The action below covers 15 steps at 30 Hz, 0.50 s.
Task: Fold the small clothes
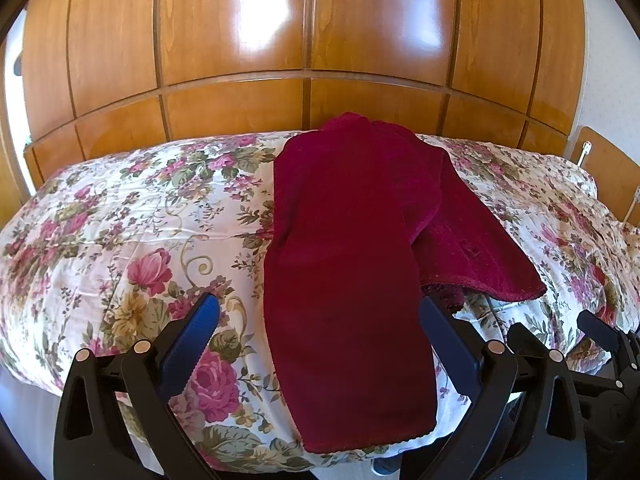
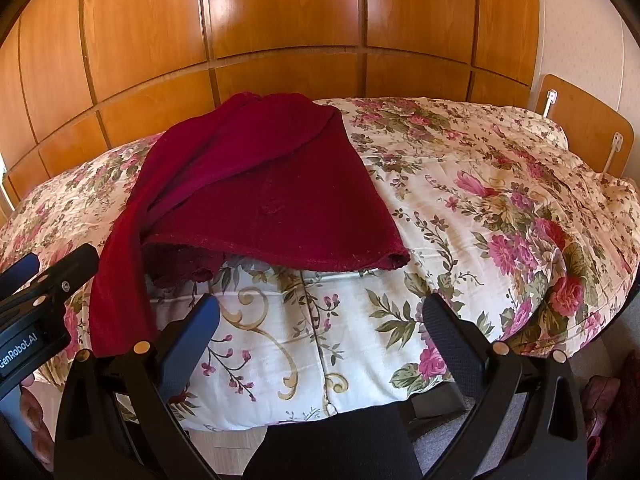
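Observation:
A dark red cloth (image 1: 348, 264) lies on the floral bed cover (image 1: 132, 224), partly folded, with a long strip running to the near edge of the bed and a wider flap (image 1: 472, 248) spread to the right. My left gripper (image 1: 320, 312) stands open just above the strip, one finger on each side, holding nothing. In the right wrist view the same red cloth (image 2: 264, 192) sits at upper left. My right gripper (image 2: 320, 312) is open over bare bed cover (image 2: 460, 216), in front of the flap's near hem, with nothing between its fingers.
A glossy wooden wardrobe (image 1: 304, 32) stands behind the bed. A wooden headboard (image 2: 580, 128) rises at the far right. The left gripper's body (image 2: 36, 304) and a person's fingertips (image 2: 32, 416) show at the left of the right wrist view. Floor lies below the bed's near edge.

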Available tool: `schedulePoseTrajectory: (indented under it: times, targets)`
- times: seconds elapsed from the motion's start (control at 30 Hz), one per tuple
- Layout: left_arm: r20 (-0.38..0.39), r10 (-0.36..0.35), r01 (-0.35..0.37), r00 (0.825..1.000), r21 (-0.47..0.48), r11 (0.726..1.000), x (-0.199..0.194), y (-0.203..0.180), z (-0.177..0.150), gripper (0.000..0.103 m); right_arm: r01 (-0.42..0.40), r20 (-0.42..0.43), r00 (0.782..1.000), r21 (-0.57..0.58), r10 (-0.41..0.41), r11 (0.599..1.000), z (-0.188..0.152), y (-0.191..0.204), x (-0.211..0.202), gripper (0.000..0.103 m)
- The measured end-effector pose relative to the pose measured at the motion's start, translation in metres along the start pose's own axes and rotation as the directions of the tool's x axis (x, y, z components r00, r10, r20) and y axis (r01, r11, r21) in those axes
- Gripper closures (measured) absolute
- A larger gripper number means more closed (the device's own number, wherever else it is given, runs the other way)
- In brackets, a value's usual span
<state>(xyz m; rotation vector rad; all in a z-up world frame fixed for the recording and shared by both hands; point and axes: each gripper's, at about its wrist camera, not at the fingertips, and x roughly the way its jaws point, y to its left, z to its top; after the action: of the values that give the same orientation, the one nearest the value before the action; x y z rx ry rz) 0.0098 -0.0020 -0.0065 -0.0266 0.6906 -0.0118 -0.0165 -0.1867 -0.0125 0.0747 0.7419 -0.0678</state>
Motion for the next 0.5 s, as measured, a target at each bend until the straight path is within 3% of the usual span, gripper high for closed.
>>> schedulePoseTrajectory:
  times: [0.5]
  targets:
    - [-0.021,-0.018,0.019,1.0,0.013,1.0,0.0067,-0.0016,0.0002,0.004,0.003,-0.012,1.0,0.01,-0.003,1.0,-0.0002,-0.003,0.0035,0.002]
